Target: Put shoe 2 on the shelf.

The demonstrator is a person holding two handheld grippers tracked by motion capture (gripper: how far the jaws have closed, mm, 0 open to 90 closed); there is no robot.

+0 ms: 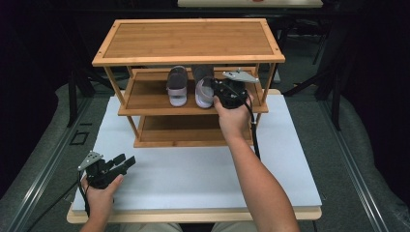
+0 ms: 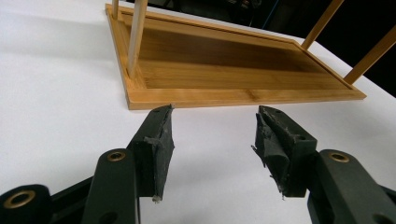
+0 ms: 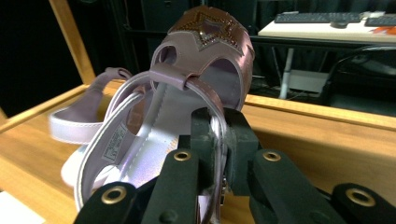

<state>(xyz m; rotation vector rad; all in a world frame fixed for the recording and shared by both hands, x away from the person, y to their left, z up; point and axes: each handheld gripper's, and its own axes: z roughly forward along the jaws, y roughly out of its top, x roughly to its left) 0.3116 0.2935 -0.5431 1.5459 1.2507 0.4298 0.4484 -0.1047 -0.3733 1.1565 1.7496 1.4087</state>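
A three-tier wooden shoe rack stands on the white table. Two lilac sandals lie on its middle shelf: one to the left, the other beside it. My right gripper reaches into that shelf and is shut on the heel strap of the right sandal, whose purple star-patterned upper points away from me in the right gripper view. My left gripper rests low at the table's front left, open and holding nothing, with the rack's bottom shelf ahead of it.
The rack's top shelf overhangs the middle one. Slanted wooden posts stand at the rack's corners. Dark floor and black stands surround the table. A desk with a keyboard shows far behind.
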